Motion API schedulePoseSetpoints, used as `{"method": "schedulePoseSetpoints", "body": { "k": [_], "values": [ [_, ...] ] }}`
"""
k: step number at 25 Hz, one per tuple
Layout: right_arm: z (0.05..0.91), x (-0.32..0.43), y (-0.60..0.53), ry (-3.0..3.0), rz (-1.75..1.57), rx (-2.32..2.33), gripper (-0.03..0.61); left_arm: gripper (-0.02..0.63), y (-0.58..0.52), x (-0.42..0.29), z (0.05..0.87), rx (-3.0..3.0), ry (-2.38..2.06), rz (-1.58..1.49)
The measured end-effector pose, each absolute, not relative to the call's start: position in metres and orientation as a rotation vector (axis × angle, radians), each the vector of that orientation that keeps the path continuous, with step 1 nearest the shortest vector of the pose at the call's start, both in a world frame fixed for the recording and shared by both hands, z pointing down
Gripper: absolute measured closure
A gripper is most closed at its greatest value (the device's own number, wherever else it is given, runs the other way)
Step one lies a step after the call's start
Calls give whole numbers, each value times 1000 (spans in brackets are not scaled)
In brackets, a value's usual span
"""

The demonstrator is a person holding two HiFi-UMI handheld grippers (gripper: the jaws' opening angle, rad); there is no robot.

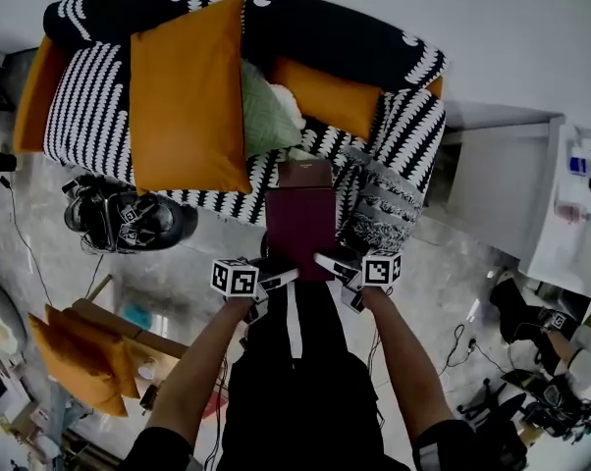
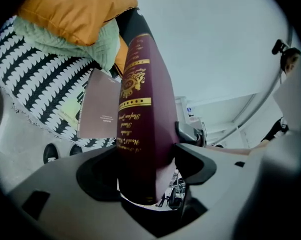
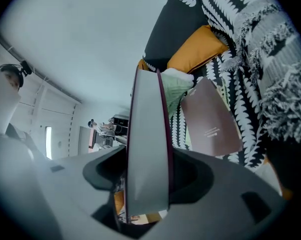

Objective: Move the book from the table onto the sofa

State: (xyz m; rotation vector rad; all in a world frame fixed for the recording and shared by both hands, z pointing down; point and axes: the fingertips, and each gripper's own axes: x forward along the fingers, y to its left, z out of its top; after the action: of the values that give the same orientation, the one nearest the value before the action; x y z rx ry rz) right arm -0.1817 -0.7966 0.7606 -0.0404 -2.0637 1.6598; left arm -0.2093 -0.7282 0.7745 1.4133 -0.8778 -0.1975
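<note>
A thick maroon book point(image 1: 300, 232) with gold lettering on its spine point(image 2: 140, 114) hangs flat in the air at the front edge of the black-and-white sofa point(image 1: 89, 96). My left gripper point(image 1: 276, 278) is shut on its spine side near the close end. My right gripper point(image 1: 333, 265) is shut on the page edge point(image 3: 148, 144) opposite. The far end of the book reaches the seat edge. Just beyond it, a thin brown book point(image 1: 305, 174) lies on the seat.
A large orange cushion point(image 1: 183, 96), a pale green knitted cushion point(image 1: 266, 116) and a smaller orange cushion point(image 1: 325, 96) lie on the sofa. A fringed throw point(image 1: 384, 214) drapes its right arm. Black sandals point(image 1: 129, 219) sit on the floor at left, a white cabinet point(image 1: 502, 180) at right.
</note>
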Motion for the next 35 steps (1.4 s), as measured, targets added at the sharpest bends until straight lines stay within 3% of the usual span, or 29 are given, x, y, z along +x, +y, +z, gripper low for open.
{"method": "schedulePoseSetpoints", "body": {
  "k": [19,35],
  "values": [
    [884,-206,-873,-2080,1709,330,307,275,-803,-240,890,1307,-952,-402],
    [922,-201,-882,-2159,1319,607,253,258,-797,-250,936,1226,-1058,-107]
  ]
}}
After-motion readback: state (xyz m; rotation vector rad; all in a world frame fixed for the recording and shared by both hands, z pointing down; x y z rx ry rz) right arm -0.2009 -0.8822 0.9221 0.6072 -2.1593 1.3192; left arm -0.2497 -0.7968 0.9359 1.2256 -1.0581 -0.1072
